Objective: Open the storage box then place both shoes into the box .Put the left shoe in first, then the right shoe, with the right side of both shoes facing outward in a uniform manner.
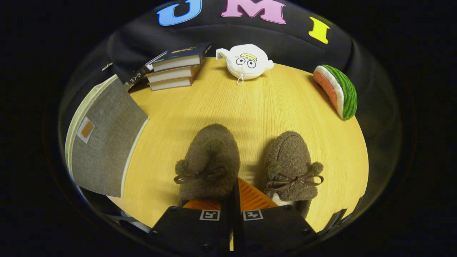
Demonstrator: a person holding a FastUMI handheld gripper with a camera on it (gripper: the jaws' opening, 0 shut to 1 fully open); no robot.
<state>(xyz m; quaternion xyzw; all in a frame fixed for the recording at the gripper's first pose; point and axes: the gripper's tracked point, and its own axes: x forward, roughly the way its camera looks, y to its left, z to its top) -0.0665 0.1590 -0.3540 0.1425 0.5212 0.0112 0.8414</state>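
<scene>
Two brown fuzzy slippers with bow laces lie side by side on the round wooden table (257, 107), toes pointing away. The left-hand shoe (209, 160) sits over my fingers' tips, and its near rim is pinched between them. My gripper (234, 200) is shut on that rim, its fingers almost together. The right-hand shoe (291, 160) rests just right of the fingers, its pale lining showing at the near end. The grey fabric storage box (103, 142) with pale trim stands at the table's left edge, well left of the fingers.
A stack of books (175, 69) lies at the back left, behind the box. A white plush toy (246, 62) sits at the back middle and a watermelon-slice toy (337, 91) at the back right. Bare tabletop stretches between the shoes and these.
</scene>
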